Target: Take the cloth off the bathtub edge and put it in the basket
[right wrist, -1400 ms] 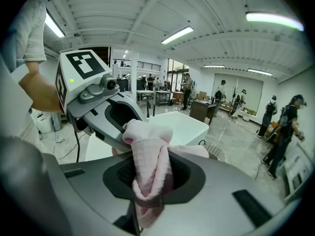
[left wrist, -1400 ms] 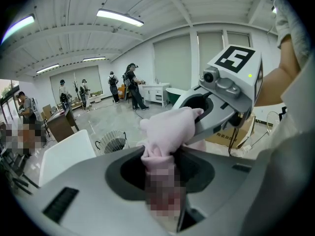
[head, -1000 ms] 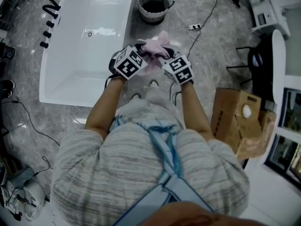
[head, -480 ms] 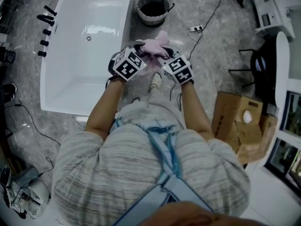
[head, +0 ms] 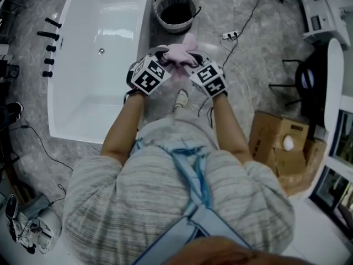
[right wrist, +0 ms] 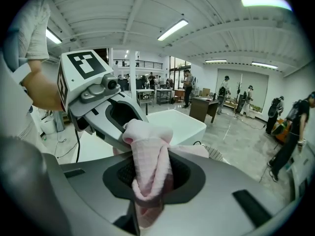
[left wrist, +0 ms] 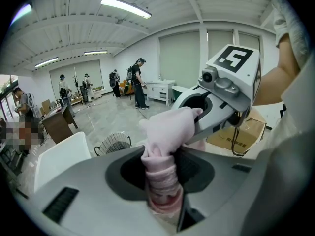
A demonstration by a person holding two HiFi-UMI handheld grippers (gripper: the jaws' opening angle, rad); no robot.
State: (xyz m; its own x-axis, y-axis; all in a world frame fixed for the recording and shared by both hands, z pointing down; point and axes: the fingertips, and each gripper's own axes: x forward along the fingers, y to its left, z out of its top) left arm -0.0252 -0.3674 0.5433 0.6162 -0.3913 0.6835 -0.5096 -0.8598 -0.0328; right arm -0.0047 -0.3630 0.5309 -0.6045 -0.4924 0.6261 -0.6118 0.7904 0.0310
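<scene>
Cardboard box (head: pixel 270 139) and power strip (head: pixel 229 35)

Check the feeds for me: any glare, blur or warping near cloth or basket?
Head view: fisheye bends the edges and the corners go dim; soft glare on the tub, but cloth and basket read sharp. Left gripper view: heavy warp, dark round border, ceiling lamp blown out, cloth near the lens a bit soft. Right gripper view: same warp; cloth weave crisp.

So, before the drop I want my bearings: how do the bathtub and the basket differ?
The bathtub is large, white, smooth and rectangular; the basket is small, round and ribbed, with a dark inside. The bathtub lies left of the held pink cloth, the basket just beyond it. Both stand on the grey floor.
</scene>
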